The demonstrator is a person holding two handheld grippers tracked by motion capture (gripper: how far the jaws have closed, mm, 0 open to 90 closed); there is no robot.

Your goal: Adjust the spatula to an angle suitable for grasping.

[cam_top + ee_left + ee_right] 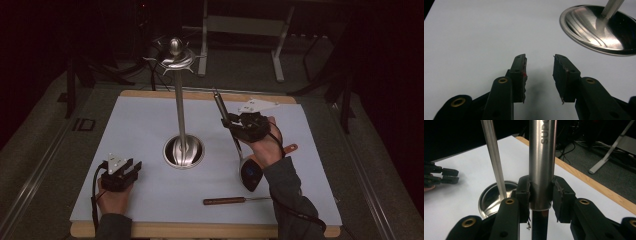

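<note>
A steel utensil stand rises from a round base (183,151) in the middle of the white mat, with curved hooks (176,59) at its top. My right gripper (235,124) is shut on the steel handle (542,157) of a long utensil, held nearly upright to the right of the stand's pole (493,157). The utensil's black head (250,174) hangs low by the mat, below the hand. At the front left, my left gripper (122,170) rests open on the mat with nothing between its jaws (539,67). The stand's base (599,30) lies beyond it to the right.
A thin utensil with a wooden handle (225,201) lies flat near the front edge, right of centre. A brown handle end (290,148) pokes out behind the right wrist. The mat sits on a wooden board (210,95); dark floor and table legs surround it.
</note>
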